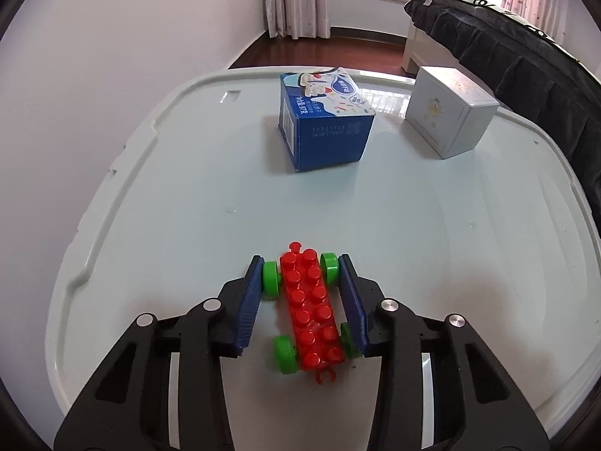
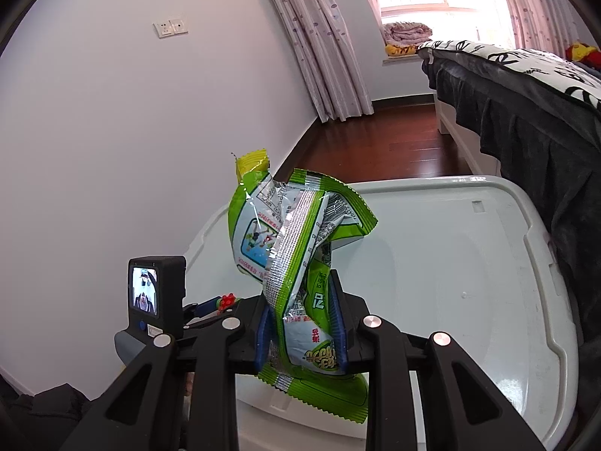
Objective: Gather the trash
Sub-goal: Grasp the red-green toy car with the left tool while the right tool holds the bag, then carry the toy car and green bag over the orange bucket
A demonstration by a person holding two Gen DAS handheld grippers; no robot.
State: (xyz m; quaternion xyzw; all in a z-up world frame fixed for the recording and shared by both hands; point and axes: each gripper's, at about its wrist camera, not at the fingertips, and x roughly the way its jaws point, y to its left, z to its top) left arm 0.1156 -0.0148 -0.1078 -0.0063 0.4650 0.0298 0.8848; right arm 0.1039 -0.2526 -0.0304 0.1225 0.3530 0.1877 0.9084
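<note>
Left gripper (image 1: 302,300): its blue pads have closed onto a red toy car (image 1: 313,315) on the white table (image 1: 150,225); the left pad touches the far green wheel (image 1: 271,279), the right pad touches both wheels on its side, and the near left wheel sits just clear of the left pad

Toy car, long axis: runs away from the gripper along the line of the fingers, slightly skewed, with its far end tipped toward the left pad; studs face up, a small red hook at each end

Ahead of the left gripper: a blue carton (image 1: 325,120) stands well beyond the car, a little to the right of centre; a pale grey box (image 1: 449,111) stands farther right, apart from the carton; bare table lies between the car and both

Right gripper (image 2: 302,319): clamped on a crumpled green snack wrapper (image 2: 300,248), held above the table's surface

Wrapper, long axis: upright between the pads, rising well above the fingertips, with one sealed end hanging below them; it twists, and its silvery seam runs up the middle

Around the right gripper: the wrapper blocks the middle of the view; to the left, the other gripper's camera body (image 2: 156,297); to the right, a bed (image 2: 526,120) with dark bedding beside the table; a curtain (image 2: 319,45) hangs far ahead
</note>
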